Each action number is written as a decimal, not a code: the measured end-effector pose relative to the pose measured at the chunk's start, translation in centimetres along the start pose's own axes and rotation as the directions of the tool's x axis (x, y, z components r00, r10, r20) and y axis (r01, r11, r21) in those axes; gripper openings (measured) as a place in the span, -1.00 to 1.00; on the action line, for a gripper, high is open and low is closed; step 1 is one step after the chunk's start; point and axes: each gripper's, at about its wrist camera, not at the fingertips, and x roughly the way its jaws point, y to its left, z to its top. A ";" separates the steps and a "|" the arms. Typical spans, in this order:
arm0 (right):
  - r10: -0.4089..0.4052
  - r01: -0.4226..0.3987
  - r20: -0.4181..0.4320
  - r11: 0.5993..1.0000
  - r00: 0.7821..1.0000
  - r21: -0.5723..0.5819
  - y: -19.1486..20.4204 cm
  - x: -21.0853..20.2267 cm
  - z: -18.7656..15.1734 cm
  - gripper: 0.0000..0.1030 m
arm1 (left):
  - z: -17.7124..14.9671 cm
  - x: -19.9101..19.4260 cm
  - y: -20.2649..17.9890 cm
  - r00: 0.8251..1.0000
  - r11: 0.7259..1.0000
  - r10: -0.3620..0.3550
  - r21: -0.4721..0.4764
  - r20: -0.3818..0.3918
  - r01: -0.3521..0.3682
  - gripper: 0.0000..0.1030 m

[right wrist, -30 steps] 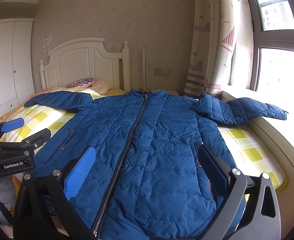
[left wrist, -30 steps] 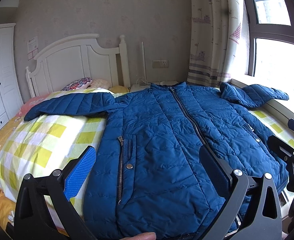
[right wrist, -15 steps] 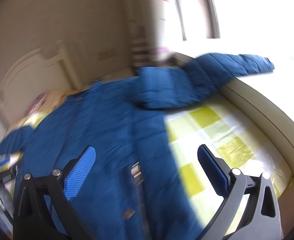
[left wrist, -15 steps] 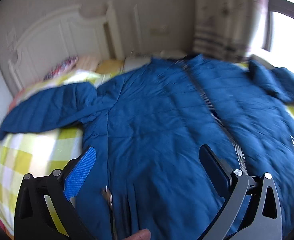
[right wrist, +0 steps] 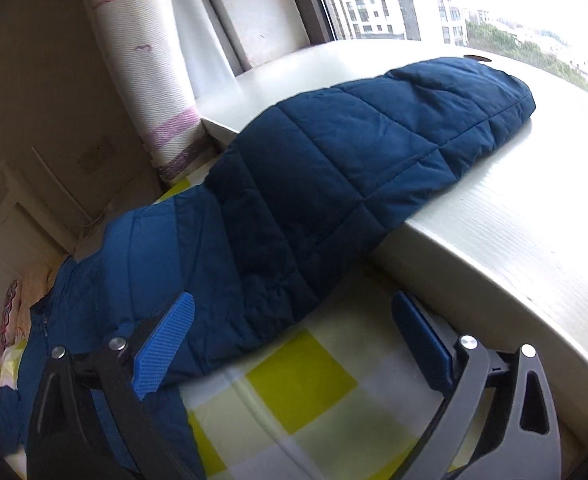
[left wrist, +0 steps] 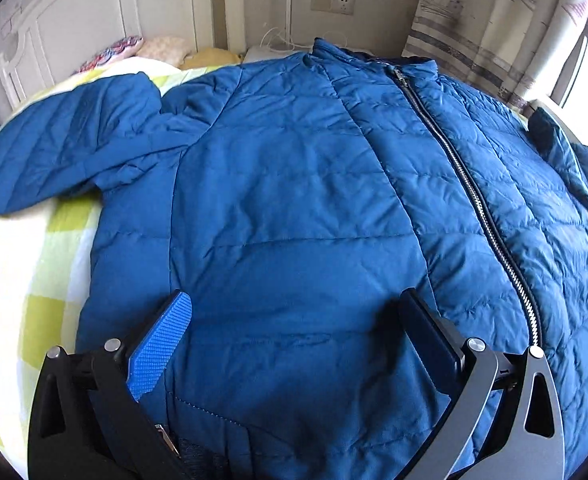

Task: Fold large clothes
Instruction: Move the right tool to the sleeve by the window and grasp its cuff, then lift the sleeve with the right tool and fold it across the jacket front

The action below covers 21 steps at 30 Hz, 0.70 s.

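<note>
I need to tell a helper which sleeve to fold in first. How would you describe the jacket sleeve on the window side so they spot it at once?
Start at the window sill beside the bed. The blue quilted jacket lies zipped, front up, on the yellow-checked bedspread, and one sleeve reaches onto that sill. The other sleeve lies flat on the bedspread towards the headboard.

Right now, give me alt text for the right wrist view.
A blue jacket sleeve stretches from the bed up onto a pale window ledge, its cuff near the window. The open right tongs, which have just been closing a little, hover over the yellow-checked sheet beside the sleeve, gripping nothing. A curtain hangs behind.
</note>
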 end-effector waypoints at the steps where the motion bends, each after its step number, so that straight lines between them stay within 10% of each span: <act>1: -0.012 0.013 -0.015 1.000 1.000 0.023 -0.1 1.2 0.4 0.82 | 0.0 0.0 -0.1 1.000 1.000 0.003 0.002 -0.003 -0.003 0.91; 5: -0.029 0.029 -0.017 0.999 0.999 0.024 0.9 2.8 0.8 0.39 | 0.1 0.1 -0.2 1.000 1.000 0.008 0.010 -0.005 -0.008 0.91; 7: 0.028 -0.028 0.023 1.000 0.999 -0.014 2.5 2.3 0.6 -0.53 | 0.1 0.0 -0.1 1.000 1.000 0.004 0.006 -0.002 -0.004 0.91; 9: 0.110 -0.102 0.121 0.992 0.987 -0.070 5.1 -0.2 0.1 -0.77 | 0.0 0.0 -0.2 1.000 1.000 0.010 0.009 0.003 -0.010 0.91; 13: 0.288 -0.234 0.203 0.939 0.936 -0.254 12.4 -5.2 -1.7 -0.79 | 0.0 -0.1 -0.3 1.000 1.000 0.011 0.009 0.006 -0.011 0.91; 18: 0.509 -0.377 0.070 0.717 0.858 -0.587 24.9 -9.3 -9.2 -0.78 | 0.0 -0.2 -0.2 1.000 1.000 0.004 0.003 0.012 -0.004 0.91; 21: 0.468 -0.377 -0.065 0.612 0.881 -0.695 30.3 -7.9 -15.1 -0.58 | 0.0 -0.2 -0.1 1.000 1.000 0.001 0.000 0.012 -0.001 0.91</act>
